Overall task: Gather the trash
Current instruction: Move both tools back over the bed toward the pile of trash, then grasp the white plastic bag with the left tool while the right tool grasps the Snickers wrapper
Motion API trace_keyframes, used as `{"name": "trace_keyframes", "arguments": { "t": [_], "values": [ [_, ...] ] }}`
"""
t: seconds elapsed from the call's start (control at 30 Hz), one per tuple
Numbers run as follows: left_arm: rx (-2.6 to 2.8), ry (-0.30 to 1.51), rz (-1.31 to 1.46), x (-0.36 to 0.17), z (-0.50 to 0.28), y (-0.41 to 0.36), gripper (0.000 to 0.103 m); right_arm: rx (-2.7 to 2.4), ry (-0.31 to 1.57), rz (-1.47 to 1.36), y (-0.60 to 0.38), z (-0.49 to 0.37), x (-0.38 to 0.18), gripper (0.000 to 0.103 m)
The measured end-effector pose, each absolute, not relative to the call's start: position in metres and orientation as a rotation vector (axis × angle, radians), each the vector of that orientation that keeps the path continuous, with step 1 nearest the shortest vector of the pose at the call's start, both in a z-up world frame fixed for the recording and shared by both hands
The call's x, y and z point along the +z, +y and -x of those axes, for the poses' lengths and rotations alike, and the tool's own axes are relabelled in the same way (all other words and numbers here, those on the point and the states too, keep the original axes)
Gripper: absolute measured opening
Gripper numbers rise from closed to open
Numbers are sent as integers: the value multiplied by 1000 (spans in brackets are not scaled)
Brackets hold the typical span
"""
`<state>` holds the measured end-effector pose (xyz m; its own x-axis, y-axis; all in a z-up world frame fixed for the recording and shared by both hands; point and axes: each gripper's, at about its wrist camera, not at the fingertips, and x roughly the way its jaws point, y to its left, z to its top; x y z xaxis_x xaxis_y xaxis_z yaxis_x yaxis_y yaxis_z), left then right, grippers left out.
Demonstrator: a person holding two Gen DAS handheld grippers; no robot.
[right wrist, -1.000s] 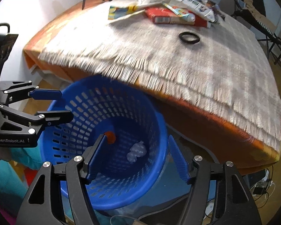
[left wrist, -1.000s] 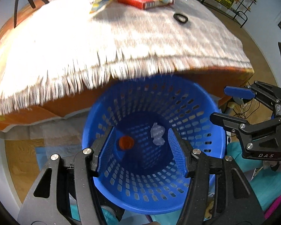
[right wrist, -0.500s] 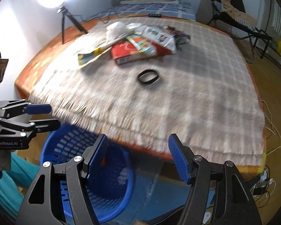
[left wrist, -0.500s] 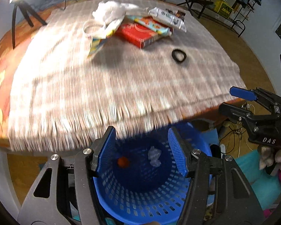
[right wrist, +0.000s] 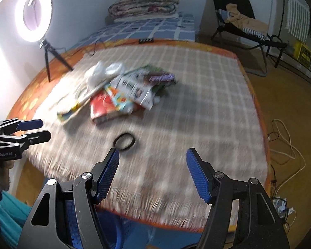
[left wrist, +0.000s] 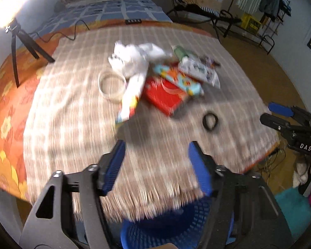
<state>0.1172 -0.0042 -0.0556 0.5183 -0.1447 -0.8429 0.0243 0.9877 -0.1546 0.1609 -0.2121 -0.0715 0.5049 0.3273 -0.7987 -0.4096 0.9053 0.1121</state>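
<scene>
Trash (left wrist: 168, 83) lies piled at the far middle of the tabletop (left wrist: 72, 124), with a black ring (left wrist: 210, 121) nearer; the blue basket (left wrist: 165, 228) waits below the near edge. The left hand-held gripper (left wrist: 155, 166) is opening, empty; the right hand-held gripper (right wrist: 153, 172) gapes empty. Most collecting remains.

We are in a home bedroom: a bed (right wrist: 155, 27) with a folded quilt (right wrist: 144, 3) stands behind the table (right wrist: 217, 49), a ring light (right wrist: 34, 10) on its tripod, a folding chair (right wrist: 242, 27) holding clothes.
</scene>
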Motion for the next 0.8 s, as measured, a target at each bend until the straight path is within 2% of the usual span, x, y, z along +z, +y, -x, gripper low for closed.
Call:
{"name": "trace_keyframes", "arguments": {
  "t": [0.33, 0.8],
  "values": [
    [-75, 965, 205, -38, -200, 14, 74, 414, 936, -43, -220, -239, -62, 67],
    [-38, 1000, 320, -65, -274, 40, 74, 442, 1104, -370, -218, -322, -106, 66]
  ]
}}
